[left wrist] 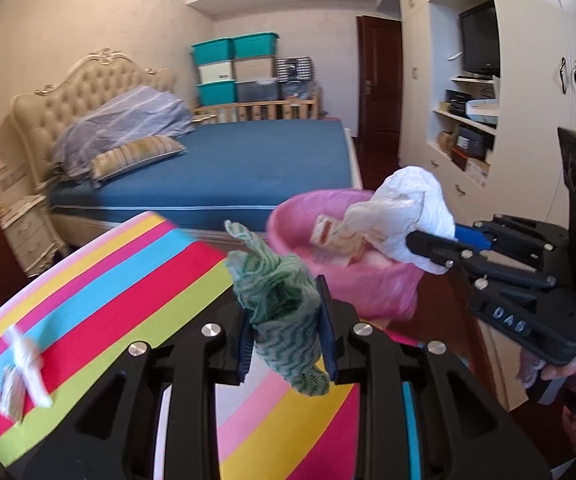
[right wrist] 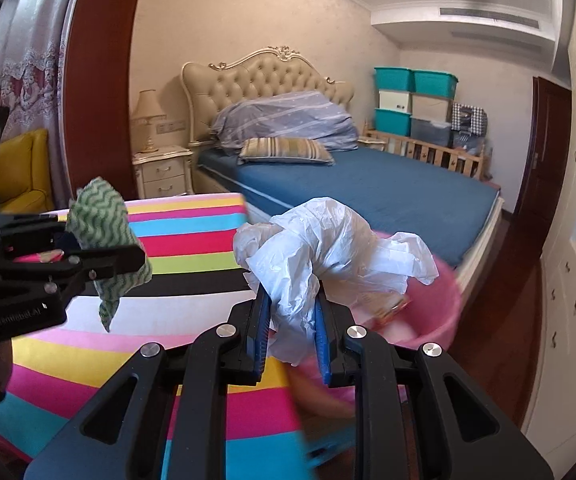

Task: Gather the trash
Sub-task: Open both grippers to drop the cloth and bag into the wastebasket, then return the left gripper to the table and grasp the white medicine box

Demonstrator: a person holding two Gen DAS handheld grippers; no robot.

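In the left wrist view my left gripper (left wrist: 284, 312) is shut on a crumpled green wavy-patterned cloth (left wrist: 280, 292), held just above the edge of the striped table (left wrist: 108, 280). To its right my right gripper (left wrist: 427, 236) is shut on a white plastic bag (left wrist: 407, 200) over a pink bin (left wrist: 288, 220) with wrappers (left wrist: 335, 236) inside. The right wrist view shows the right gripper (right wrist: 291, 300) pinching the white bag (right wrist: 327, 248) over the pink bin (right wrist: 443, 300). At its left, the left gripper (right wrist: 128, 258) holds the green cloth (right wrist: 100, 220).
A blurred scrap of wrapper (left wrist: 24, 372) lies on the striped table at the left. Behind it stands a blue bed (right wrist: 367, 188) with a nightstand (right wrist: 164, 172) beside it. White wardrobes and shelves (left wrist: 527, 120) line the right wall. A yellow chair (right wrist: 24, 172) sits at the far left.
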